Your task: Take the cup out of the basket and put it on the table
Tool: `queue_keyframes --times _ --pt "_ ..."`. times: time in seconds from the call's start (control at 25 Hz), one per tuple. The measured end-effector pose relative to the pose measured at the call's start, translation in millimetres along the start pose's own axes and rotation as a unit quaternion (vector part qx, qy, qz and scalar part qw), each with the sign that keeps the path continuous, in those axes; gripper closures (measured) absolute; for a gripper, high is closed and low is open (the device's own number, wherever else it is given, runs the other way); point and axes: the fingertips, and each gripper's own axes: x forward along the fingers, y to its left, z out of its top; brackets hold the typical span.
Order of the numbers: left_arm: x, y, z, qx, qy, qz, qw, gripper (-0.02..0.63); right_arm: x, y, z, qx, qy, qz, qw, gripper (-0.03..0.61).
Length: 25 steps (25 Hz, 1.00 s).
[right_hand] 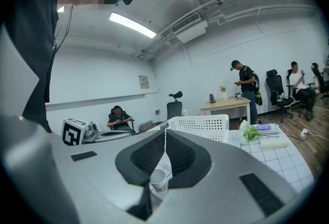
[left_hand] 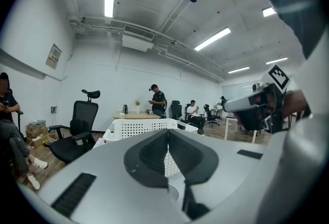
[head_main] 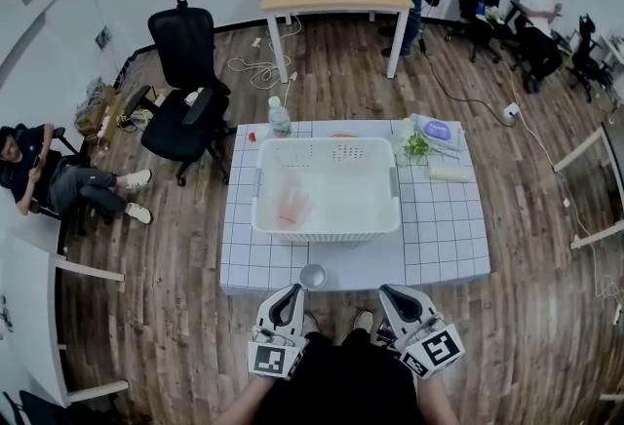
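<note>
A small white cup [head_main: 312,275] stands upright on the white gridded table [head_main: 448,238], near its front edge, just in front of the white perforated basket [head_main: 327,142]. My left gripper [head_main: 290,293] is shut with nothing in it, a little to the near left of the cup. My right gripper [head_main: 394,294] is shut and empty too, further off to the cup's right. In the left gripper view the cup [left_hand: 175,192] shows below the closed left gripper [left_hand: 168,135], with the basket [left_hand: 139,126] behind. In the right gripper view the cup [right_hand: 159,179] sits beneath the closed right gripper [right_hand: 165,136].
A pale pink thing [head_main: 292,207] lies in the basket. A water bottle [head_main: 280,116], leafy greens [head_main: 417,146], a purple item [head_main: 437,131] and a white roll [head_main: 449,174] sit on the table's far side. A black office chair [head_main: 185,92] stands at the left; people are around the room.
</note>
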Motion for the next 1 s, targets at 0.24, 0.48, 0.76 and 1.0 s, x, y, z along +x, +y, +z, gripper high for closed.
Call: queue_keyframes --times 0.24,0.48,0.76,1.0 --pt "-1.5 -9.6 -2.9 -0.009 -0.002 -0.012 0.9999 0.605 -3.7 0.8 -3.0 0.001 0.003 -0.001 1.000 0.554" --pt "-8.0 -8.8 2.5 -0.008 0.002 -0.009 0.9999 0.606 -1.3 5.6 -4.2 -0.007 0.010 -0.005 1.000 0.554" --pt "-24.4 -0.5 12.9 -0.006 0.003 -0.032 0.9995 0.604 23.5 20.5 8.2 -0.067 0.032 -0.008 0.997 0.552" --pt "-44.2 23.2 13.2 -0.032 -0.003 -0.050 0.9982 0.604 54.8 43.1 17.8 -0.105 0.062 0.007 0.993 0.550"
